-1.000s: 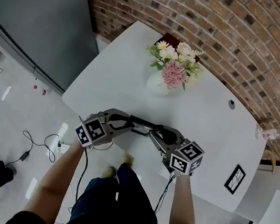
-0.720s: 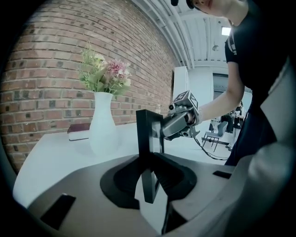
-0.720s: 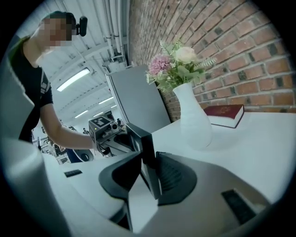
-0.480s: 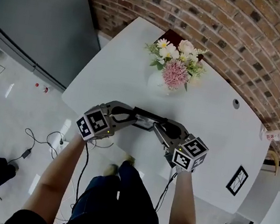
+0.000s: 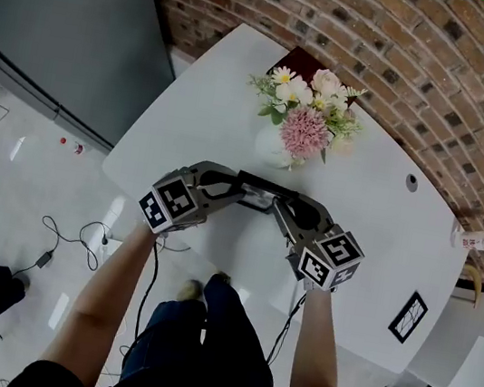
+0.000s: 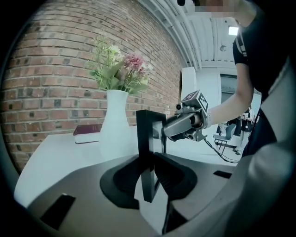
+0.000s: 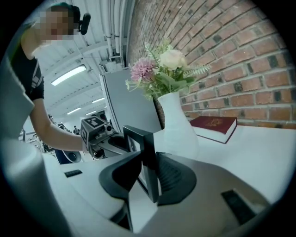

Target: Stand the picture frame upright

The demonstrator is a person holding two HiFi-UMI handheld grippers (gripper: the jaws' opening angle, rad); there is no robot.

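- A glossy pale floor is seen below the near edge of the white table.
- Over that near edge the picture frame is held upright on its edge, between the two grippers. It is black and thin-rimmed, with a pale inner panel.
- One end is clamped by the left gripper, its jaws partly apart on the rim. The other end is gripped by the right gripper, whose jaws have just been closing on it.
- Farther off, a white vase of flowers and a red book are set before the brick wall.
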